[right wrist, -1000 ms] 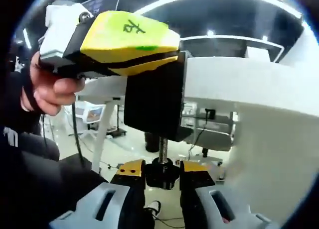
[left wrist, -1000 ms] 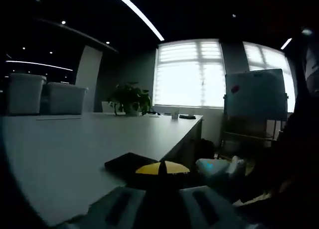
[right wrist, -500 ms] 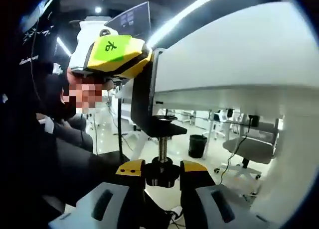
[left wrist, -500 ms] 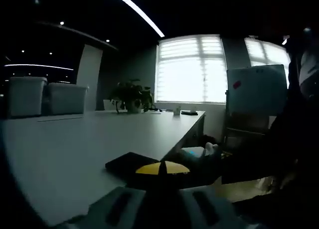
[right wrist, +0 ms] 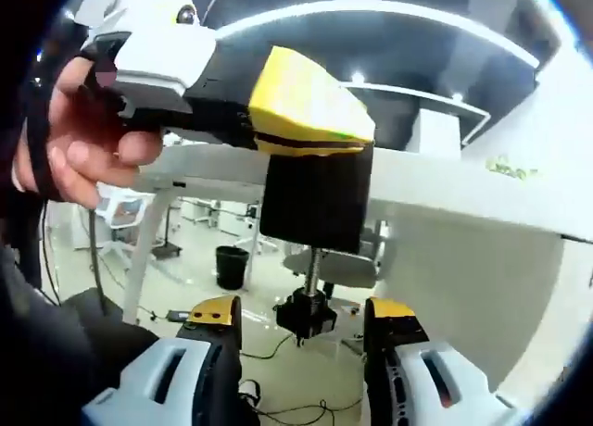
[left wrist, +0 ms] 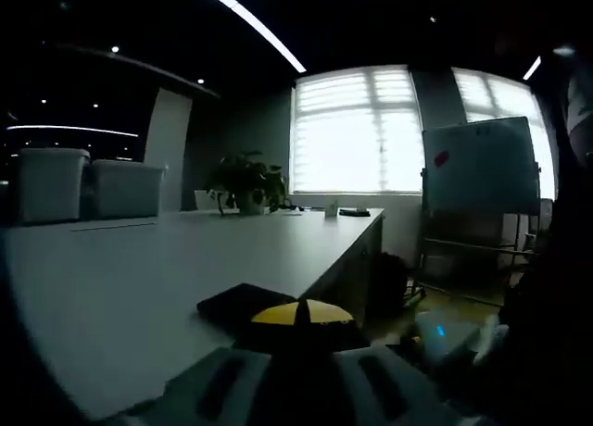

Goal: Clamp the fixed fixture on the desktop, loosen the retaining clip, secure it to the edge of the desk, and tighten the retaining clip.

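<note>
Black clamp fixture (right wrist: 315, 204) hung on the desk's (right wrist: 463, 181) edge, pinched by your left gripper (right wrist: 310, 106); its screw knob (right wrist: 309, 312) sat between your right gripper's (right wrist: 304, 319) parted jaws, untouched.

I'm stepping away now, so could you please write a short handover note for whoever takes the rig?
Left tongs: shut on the black clamp fixture, holding it on the desk edge.
Right tongs: open, jaws either side of the screw knob under the desk, not gripping it.
Done: fixture seated on the edge.
Left: whether the screw is tight can't be told; grip the knob, tighten it, then let go.
</note>
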Motion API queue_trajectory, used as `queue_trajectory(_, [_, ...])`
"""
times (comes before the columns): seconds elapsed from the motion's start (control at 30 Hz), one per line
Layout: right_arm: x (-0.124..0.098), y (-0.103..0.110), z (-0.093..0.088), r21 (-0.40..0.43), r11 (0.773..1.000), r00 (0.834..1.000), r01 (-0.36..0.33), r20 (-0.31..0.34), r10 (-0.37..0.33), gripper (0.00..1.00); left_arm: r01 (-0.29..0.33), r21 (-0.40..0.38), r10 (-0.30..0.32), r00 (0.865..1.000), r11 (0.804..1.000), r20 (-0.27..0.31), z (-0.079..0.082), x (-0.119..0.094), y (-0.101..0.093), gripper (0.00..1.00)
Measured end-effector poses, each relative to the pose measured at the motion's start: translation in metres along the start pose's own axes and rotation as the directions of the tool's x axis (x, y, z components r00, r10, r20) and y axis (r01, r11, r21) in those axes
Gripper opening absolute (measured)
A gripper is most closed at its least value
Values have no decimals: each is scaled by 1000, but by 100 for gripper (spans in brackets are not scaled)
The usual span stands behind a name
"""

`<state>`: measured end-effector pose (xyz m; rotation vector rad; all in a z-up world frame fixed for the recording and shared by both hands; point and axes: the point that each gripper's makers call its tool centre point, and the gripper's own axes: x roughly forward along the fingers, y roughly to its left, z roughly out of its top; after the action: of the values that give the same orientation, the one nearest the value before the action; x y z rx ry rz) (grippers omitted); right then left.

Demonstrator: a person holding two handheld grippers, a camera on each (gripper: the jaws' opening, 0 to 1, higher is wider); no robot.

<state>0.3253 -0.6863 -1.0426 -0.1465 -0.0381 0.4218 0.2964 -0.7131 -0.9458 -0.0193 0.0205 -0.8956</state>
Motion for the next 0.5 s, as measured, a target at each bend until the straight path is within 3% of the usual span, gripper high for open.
queue_trajectory(0.07, [0,-4,-2,71,993,995,97,-9,-96,51,2,-9,-2,1000,1000,9,0,-1,1,1])
queue_trajectory(0.17, [1,-4,-10,103,983,988,153,-43,-150,53,11,-12,-10,1000,1000,13,0,-2,1,1])
queue_trajectory(0.23, [1,-5,-10,126,976,984,176,-36,-173,47,17,-16,-16,1000,1000,15,1,-2,0,1])
queue_trajectory(0.3, [-2,-13,-13,76,972,974,224,-58,-220,37,23,-14,-22,1000,1000,20,0,-3,0,1])
queue_trajectory(0.43, [1,-20,-19,89,966,968,242,-98,-233,51,30,-21,-29,999,999,33,1,-3,-1,1])
queue_trajectory(0.5, [2,-16,-16,102,967,970,234,-92,-225,50,30,-28,-29,999,999,39,2,-3,0,1])
